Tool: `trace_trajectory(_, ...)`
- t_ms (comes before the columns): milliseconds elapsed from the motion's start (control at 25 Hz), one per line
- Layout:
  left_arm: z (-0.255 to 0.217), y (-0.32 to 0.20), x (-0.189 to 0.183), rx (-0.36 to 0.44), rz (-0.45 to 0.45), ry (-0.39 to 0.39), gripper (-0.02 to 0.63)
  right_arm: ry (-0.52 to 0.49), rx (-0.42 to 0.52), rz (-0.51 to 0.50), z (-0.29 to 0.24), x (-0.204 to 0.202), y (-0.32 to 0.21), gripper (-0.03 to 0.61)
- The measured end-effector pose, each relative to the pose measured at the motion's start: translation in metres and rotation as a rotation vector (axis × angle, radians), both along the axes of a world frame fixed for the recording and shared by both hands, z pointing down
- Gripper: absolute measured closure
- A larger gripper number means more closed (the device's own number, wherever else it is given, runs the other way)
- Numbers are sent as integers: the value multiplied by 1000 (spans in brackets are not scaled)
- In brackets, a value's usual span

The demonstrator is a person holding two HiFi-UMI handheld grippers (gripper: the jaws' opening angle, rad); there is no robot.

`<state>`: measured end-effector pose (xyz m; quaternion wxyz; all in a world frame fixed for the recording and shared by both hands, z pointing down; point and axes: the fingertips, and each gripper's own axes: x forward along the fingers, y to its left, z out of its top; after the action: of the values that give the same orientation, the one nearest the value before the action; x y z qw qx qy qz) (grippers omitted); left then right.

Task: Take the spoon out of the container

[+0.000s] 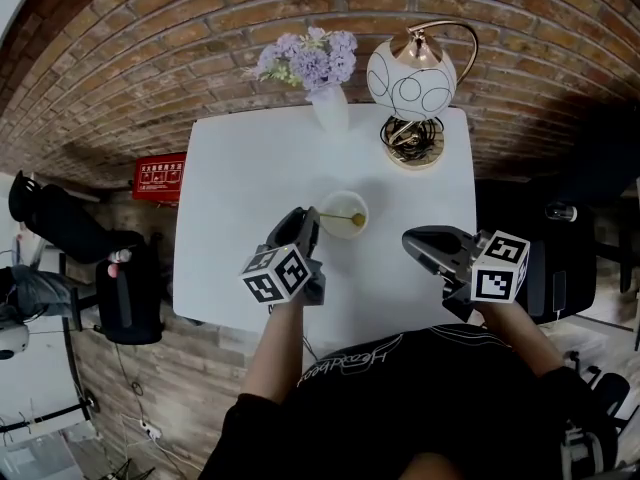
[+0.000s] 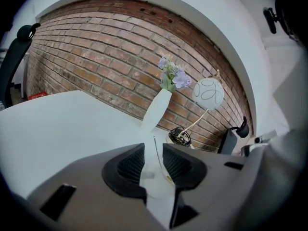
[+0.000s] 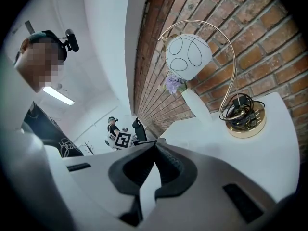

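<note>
A small pale round container (image 1: 343,204) stands in the middle of the white table (image 1: 250,168). A spoon (image 1: 340,217) lies across it, bowl end inside and thin handle sticking out to the left. My left gripper (image 1: 309,218) has its tips at that handle. In the left gripper view the thin handle (image 2: 157,154) runs between the two black pads (image 2: 131,166), which stand a little apart around it without visibly pressing. My right gripper (image 1: 413,240) hovers to the right of the container. Its jaws meet at the tips (image 3: 155,146) with nothing between them.
A white vase of purple flowers (image 1: 326,96) and a globe lamp on a gold base (image 1: 411,80) stand at the table's far edge, against the brick wall. A red box (image 1: 160,176) and a black chair (image 1: 125,293) are on the floor to the left.
</note>
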<state>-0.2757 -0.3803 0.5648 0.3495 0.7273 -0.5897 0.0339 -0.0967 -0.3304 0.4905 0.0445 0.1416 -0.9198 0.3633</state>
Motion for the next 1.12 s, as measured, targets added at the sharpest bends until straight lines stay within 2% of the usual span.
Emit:
trace_trajectory(280,-3,-3,4,38,17,13,588,14,-16,10,11,2,1,581)
trace_trajectory(680,-8,-2,11,57,23,39,603,25,-28,24,18,6,6,581)
trace_trajectory(1120,-29,2,10,100,7,13,606,30,-3,27,11,12,22,581)
